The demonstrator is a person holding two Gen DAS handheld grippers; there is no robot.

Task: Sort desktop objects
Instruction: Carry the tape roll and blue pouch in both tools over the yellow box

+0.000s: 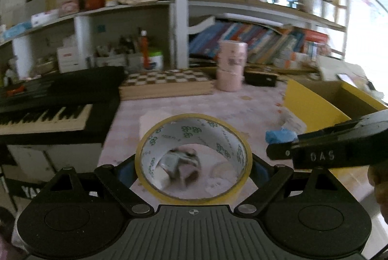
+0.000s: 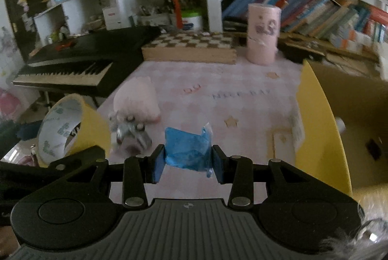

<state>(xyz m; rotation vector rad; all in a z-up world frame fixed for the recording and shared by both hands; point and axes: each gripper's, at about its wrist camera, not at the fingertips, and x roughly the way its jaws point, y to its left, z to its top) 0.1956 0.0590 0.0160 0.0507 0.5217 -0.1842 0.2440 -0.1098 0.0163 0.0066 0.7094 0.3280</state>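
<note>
**Tape roll and blue packet held above pink desk mat**

The left gripper [image 1: 194, 169] holds a yellow roll of packing tape [image 1: 194, 157] upright, its fingers spread wide and pressed against the roll's outer sides, the printed white core facing the camera. Through the core a small grey-and-pink object shows on the mat, too blurred to identify. In the right wrist view, the right gripper [image 2: 188, 163] has its blue-padded fingers [image 2: 158, 166] narrowed onto a crumpled blue plastic packet [image 2: 186, 149], apparently pinching it on both sides, above the pink desk mat [image 2: 242, 95]. The same tape roll [image 2: 72, 126] appears at that view's left edge. A yellow-sided cardboard box [image 2: 320, 129] stands open to the right, near the packet. On the mat lie a pale pink pouch [image 2: 137, 102] and, just in front of it, a small grey toy [image 2: 131, 131]. Behind, a chessboard box [image 2: 191, 46] sits beside stacked pink paper rolls [image 2: 263, 33] and a black keyboard [image 2: 72, 66].
</note>
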